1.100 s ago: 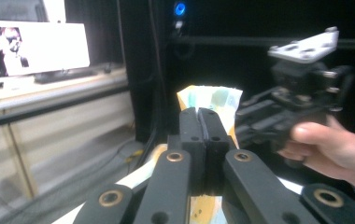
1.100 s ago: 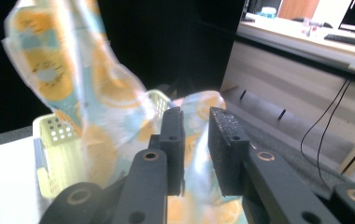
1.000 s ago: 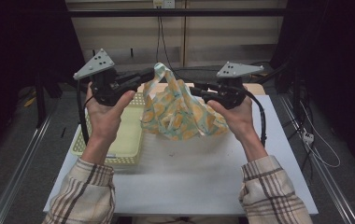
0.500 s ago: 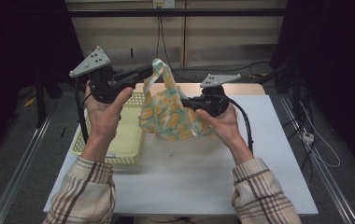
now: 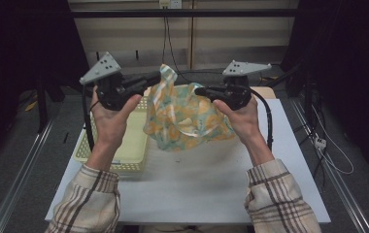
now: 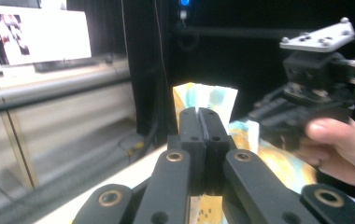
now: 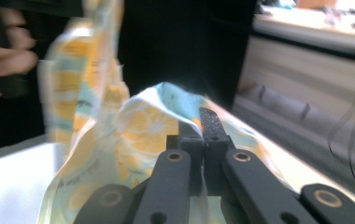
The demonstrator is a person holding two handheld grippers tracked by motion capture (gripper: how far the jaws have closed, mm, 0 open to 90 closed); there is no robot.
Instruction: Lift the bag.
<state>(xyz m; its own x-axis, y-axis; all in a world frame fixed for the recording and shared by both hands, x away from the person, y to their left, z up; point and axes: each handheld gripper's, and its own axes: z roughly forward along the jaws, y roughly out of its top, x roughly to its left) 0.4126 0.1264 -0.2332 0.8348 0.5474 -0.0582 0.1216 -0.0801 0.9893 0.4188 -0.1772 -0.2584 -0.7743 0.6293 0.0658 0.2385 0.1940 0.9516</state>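
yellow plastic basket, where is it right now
In the high view the yellow plastic basket sits on the white table's left side, beside the hanging lemon-print cloth.

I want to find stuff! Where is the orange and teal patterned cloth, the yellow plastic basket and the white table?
orange and teal patterned cloth (image 5: 185,119), high view, middle of the hanging fabric
yellow plastic basket (image 5: 129,145), high view, its bare floor
white table (image 5: 197,189), high view, bare top near the person
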